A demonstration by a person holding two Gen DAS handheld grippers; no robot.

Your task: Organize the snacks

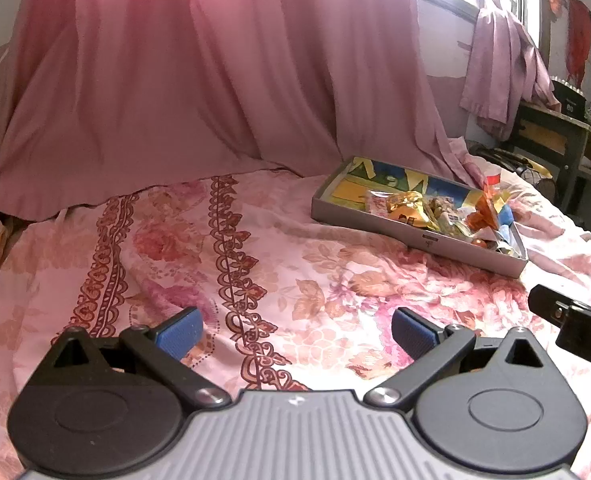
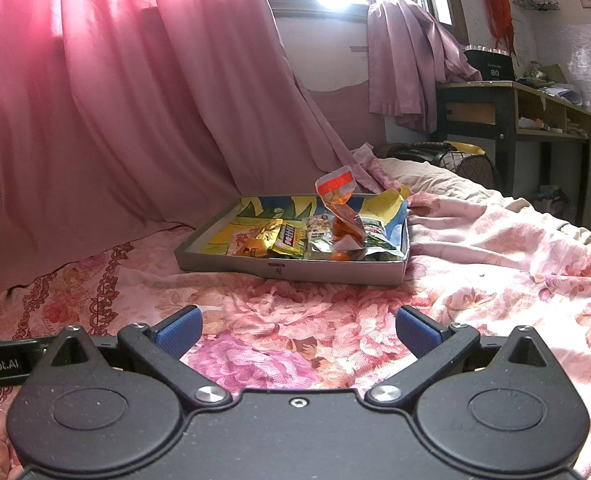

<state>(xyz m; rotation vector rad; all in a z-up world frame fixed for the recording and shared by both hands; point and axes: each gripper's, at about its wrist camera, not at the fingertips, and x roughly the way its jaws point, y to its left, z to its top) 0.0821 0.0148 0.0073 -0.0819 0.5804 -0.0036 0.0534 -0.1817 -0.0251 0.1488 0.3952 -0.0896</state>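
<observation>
Pink flowered bedsheet (image 2: pixel 495 280) carries our shallow grey cardboard tray (image 2: pixel 223 266), which gathers the snack packets (image 2: pixel 319 236); our left gripper (image 1: pixel 295 334) and right gripper (image 2: pixel 297 334) wait near it, spread wide, holding nothing.

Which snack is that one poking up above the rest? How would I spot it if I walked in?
Find the bed with the pink floral bedspread, then the shallow grey box lying on it in front of the pink curtain. At the box's right end stands the orange packet, twisted and upright, its red-and-white top rising above the rim. The gold and green packets beside it all lie flat.
</observation>
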